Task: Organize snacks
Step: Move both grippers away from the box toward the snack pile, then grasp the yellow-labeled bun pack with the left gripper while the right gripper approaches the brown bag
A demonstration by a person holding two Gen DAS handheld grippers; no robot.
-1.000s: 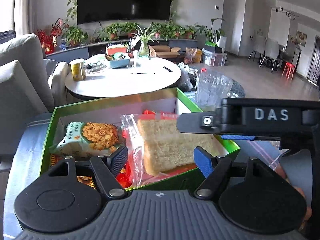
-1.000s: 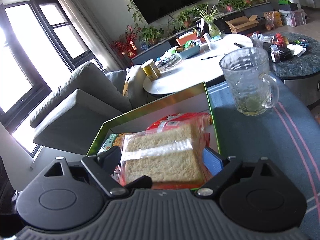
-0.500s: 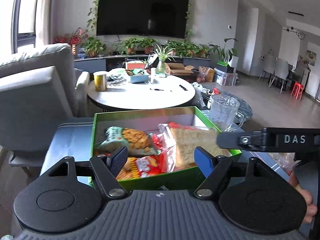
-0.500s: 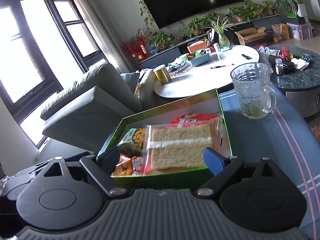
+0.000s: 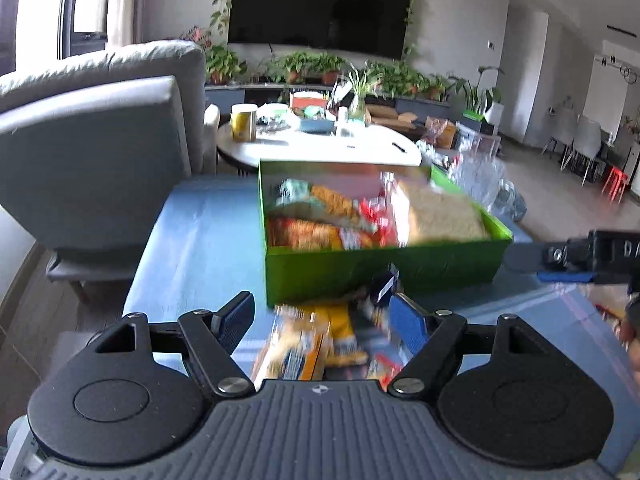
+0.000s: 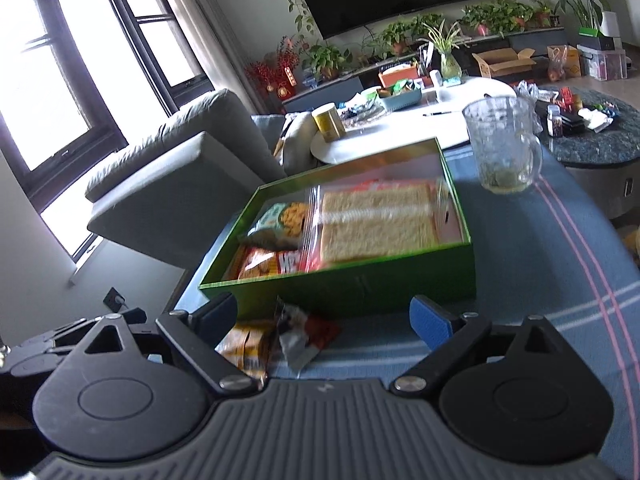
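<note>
Both the left gripper (image 5: 322,322) and right gripper (image 6: 324,318) hover with jaws wide and empty over loose snack packets (image 6: 276,340) lying before the half-filled green box (image 6: 360,284), presumably next to be boxed.

On the right claw (image 5: 568,278), seen at the right edge of the left wrist view, the white letters "DA" stand on its black body, cut off by the frame. A red snack packet (image 6: 276,264) in the near left corner of the green box (image 6: 360,288) bears large white letters, too blurred to read
</note>
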